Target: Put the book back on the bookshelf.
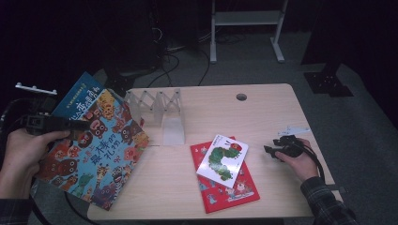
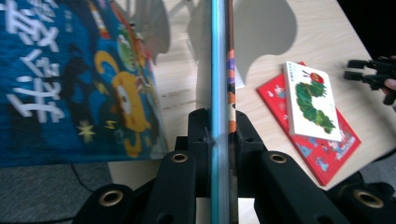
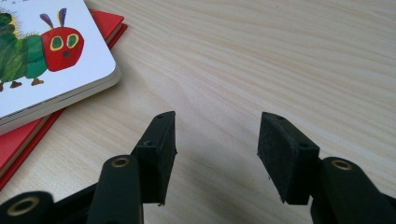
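Blue and monster-patterned, 2 thin picture books are pinched together between the jaws of the left gripper [image 1: 70,124], held by one edge so that the monster book [image 1: 96,150] fans out to the far side of the jaws over the table's [image 1: 263,112] corner and the blue book [image 1: 77,96] sticks out behind it. In the left gripper view both edges run straight up between the closed pads, so the grip is narrow and near 1 margin only; the books could pivot, slide apart, or the blue one could slip free, since most of their weight hangs beyond the jaws. Swinging them toward the white book rack [image 1: 159,115] ahead of the jaws risks knocking it. The right gripper [image 1: 274,151] rests with jaws apart and nothing between them, the caterpillar book [image 1: 223,159] on the red book [image 1: 225,190] just beyond its left jaw.
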### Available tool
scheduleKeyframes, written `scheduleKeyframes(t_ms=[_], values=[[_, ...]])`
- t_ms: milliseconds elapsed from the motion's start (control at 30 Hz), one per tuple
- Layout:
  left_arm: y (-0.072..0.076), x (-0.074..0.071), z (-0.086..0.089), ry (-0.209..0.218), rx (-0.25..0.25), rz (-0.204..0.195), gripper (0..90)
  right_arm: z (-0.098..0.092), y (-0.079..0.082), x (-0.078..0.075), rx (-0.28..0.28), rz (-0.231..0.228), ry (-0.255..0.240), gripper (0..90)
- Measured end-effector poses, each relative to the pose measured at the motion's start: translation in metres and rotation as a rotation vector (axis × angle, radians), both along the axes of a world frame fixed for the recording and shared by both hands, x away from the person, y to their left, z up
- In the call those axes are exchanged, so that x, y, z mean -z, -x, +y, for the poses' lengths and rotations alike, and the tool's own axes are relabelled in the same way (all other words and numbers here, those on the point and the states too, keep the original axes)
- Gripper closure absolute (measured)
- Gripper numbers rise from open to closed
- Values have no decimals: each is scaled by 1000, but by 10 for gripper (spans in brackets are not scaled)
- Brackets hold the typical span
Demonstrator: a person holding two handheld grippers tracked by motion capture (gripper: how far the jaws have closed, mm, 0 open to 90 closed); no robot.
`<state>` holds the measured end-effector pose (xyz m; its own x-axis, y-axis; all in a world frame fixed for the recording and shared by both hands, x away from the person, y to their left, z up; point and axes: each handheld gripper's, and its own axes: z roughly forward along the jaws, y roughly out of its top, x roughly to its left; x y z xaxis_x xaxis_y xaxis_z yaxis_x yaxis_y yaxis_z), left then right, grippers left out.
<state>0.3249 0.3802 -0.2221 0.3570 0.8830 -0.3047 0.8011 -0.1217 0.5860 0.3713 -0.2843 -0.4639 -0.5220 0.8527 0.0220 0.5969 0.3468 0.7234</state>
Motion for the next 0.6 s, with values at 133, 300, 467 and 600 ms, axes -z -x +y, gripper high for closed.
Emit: scheduleKeyframes(t_ms=[133,300,467,600], values=[[-6,0,7,-3,-32,5,806,0,0,-1,3,0,-3,461],[-12,1,18,2,-80,15,807,-1,1,-2,7,-5,-5,462],[-22,-1,25,-4,-127,21,806,-1,0,-2,9,-7,-6,464],[-32,-4,26,3,-149,7,806,0,0,-2,6,-6,-4,465]])
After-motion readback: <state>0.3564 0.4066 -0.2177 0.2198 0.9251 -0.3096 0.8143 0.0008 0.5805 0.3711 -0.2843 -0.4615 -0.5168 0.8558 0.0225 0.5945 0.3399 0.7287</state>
